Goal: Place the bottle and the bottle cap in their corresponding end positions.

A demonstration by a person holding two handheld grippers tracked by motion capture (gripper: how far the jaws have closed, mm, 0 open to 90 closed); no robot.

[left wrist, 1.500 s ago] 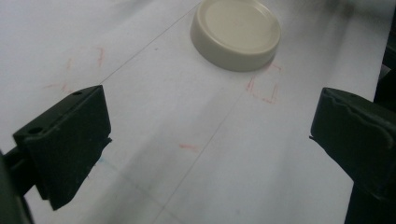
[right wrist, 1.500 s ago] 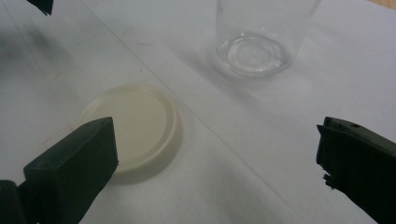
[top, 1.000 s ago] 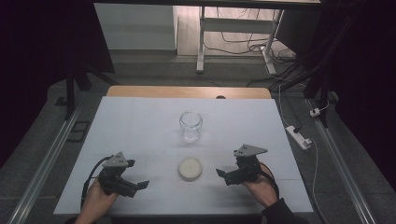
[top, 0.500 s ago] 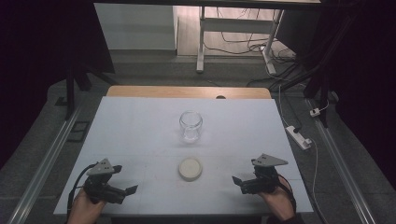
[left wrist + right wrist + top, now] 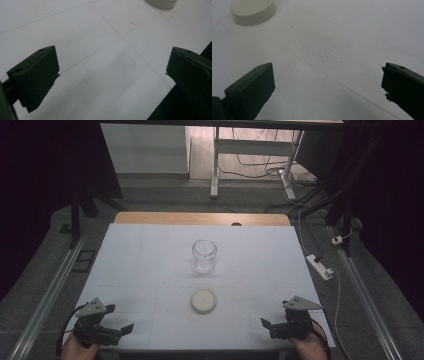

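Both claws sit low in the high view with their jaws spread apart and nothing between them: my left claw [image 5: 120, 332] at the lower left corner of the white desk [image 5: 140, 265], my right claw [image 5: 267, 326] at the lower right. Between them, a little higher in the frame and near its centre line, lies the round cream-coloured lid [image 5: 203, 300], flat on the desk. Above that, toward the middle of the frame, stands the clear glass jar [image 5: 204, 255], upright and open at the mouth, well apart from either claw.

In the left claw's own view the lid [image 5: 161, 3] just peeks in at the top right edge; in the right claw's view it [image 5: 252, 11] sits at the upper left, well beyond the jaw tips. Neither claw touches anything.

I judge this as the starting stance, with the lid yet to be fetched. My next move, as I read it, calls for bringing one claw in toward the lid, squaring its jaws across the rim, while the other goes up to steady the jar.
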